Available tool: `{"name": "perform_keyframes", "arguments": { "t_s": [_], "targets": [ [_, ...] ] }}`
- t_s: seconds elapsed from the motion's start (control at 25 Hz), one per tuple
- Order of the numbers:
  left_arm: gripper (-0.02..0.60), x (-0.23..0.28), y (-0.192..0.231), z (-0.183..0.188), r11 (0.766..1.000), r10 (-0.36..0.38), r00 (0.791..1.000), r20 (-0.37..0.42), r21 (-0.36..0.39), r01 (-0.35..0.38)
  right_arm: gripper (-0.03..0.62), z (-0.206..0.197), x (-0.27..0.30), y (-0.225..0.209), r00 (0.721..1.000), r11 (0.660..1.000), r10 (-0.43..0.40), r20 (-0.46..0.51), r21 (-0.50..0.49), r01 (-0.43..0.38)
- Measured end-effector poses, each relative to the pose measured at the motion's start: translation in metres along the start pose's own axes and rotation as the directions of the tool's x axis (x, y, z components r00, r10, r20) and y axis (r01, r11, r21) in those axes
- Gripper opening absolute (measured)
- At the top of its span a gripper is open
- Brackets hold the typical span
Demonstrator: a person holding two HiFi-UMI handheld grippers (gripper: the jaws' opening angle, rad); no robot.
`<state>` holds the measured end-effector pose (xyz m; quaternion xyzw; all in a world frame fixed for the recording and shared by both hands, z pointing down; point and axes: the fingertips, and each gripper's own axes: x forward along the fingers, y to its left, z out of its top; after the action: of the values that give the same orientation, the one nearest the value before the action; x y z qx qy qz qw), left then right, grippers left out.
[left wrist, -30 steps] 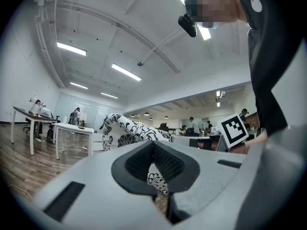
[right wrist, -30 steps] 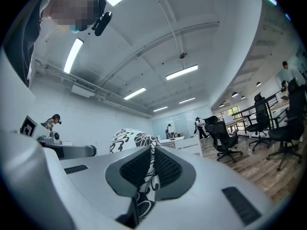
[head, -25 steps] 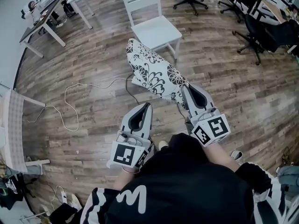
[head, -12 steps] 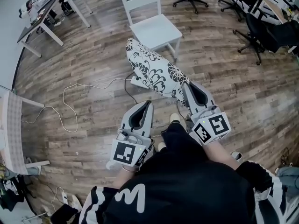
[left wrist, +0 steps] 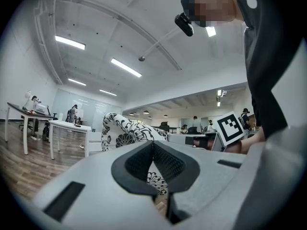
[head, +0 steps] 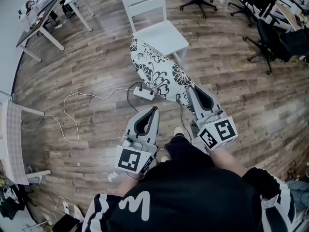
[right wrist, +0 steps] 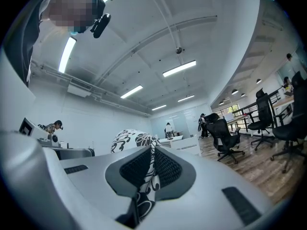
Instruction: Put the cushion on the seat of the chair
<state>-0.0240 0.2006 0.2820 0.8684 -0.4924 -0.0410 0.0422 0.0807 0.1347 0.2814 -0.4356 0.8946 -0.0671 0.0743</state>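
The cushion (head: 157,71), white with black flowers, hangs in the air and reaches from my right gripper toward the white wooden chair (head: 161,35). In the head view its far end overlaps the front edge of the seat. My right gripper (head: 193,90) is shut on the cushion's near edge; in the right gripper view the patterned cloth (right wrist: 132,140) runs between the pads. My left gripper (head: 153,109) is to the left of the cushion and lower in the head view, apart from it. It is shut with nothing in it (left wrist: 153,145), and the cushion (left wrist: 122,131) shows beyond it.
A white power strip (head: 143,94) with a long cable lies on the wooden floor under the cushion. White tables (head: 43,25) stand at the far left. Black office chairs (head: 270,33) stand at the far right. My foot (head: 178,131) shows between the grippers.
Both grippers and the cushion have moved forward toward the chair. The cushion's far end now overlaps the seat's front edge, and the power strip has come out from under it.
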Motion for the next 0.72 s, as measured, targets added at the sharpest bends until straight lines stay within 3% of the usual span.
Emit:
{"name": "perform_keyframes", "arguments": {
  "t_s": [0.28,0.72],
  "targets": [
    [0.006,0.07,0.017,0.025,0.999,0.031,0.999,-0.004,-0.01,-0.032,0.031,0.029,0.044,-0.054,1.0,1.0,0.015,-0.013,0.016,-0.015],
    [0.006,0.097,0.03,0.008,0.996,0.085,0.996,0.011,-0.011,-0.084,0.031,0.016,0.067,-0.082,0.998,0.998,0.061,-0.01,0.021,-0.06]
  ]
}}
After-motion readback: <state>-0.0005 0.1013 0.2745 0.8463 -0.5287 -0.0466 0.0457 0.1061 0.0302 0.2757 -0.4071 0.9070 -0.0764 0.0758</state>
